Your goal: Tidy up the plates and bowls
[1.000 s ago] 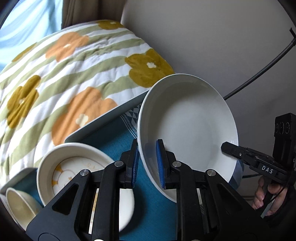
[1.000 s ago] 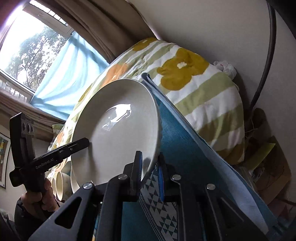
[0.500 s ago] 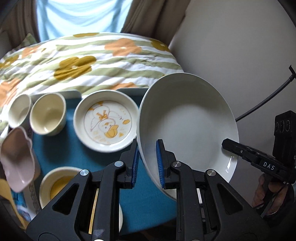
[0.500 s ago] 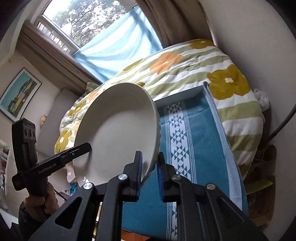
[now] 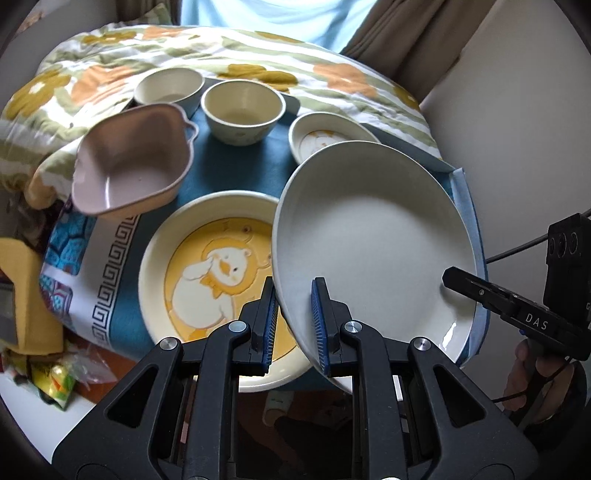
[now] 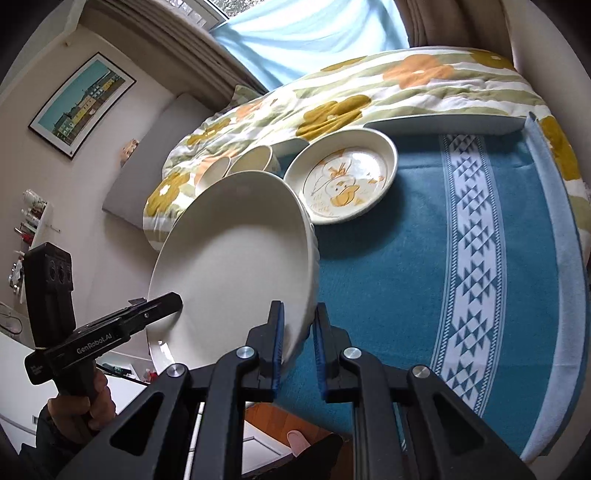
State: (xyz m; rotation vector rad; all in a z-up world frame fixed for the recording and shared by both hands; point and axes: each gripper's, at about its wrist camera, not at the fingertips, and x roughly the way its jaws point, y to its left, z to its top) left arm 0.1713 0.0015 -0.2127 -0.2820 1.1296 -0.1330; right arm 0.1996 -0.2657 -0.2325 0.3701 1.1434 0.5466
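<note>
Both tongs, left tongs point(image 5: 293, 325) and right tongs point(image 6: 298, 347), are clamped on opposite rims of the plain white ceramic plate point(image 5: 373, 236), held tilted above the tabletop; the large yellow duck-print plate point(image 5: 210, 273) lies just beyond-left, a likely stacking target.

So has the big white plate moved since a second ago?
Yes. The white plate, formerly before the floral quilt, now overlaps the yellow duck plate on the blue cloth.

Soft daylight, strong fisheye bending

Light is admitted through the curtained window point(image 6: 310, 33); glare is seen on the white plate point(image 5: 452, 334); edges are darkened.
</note>
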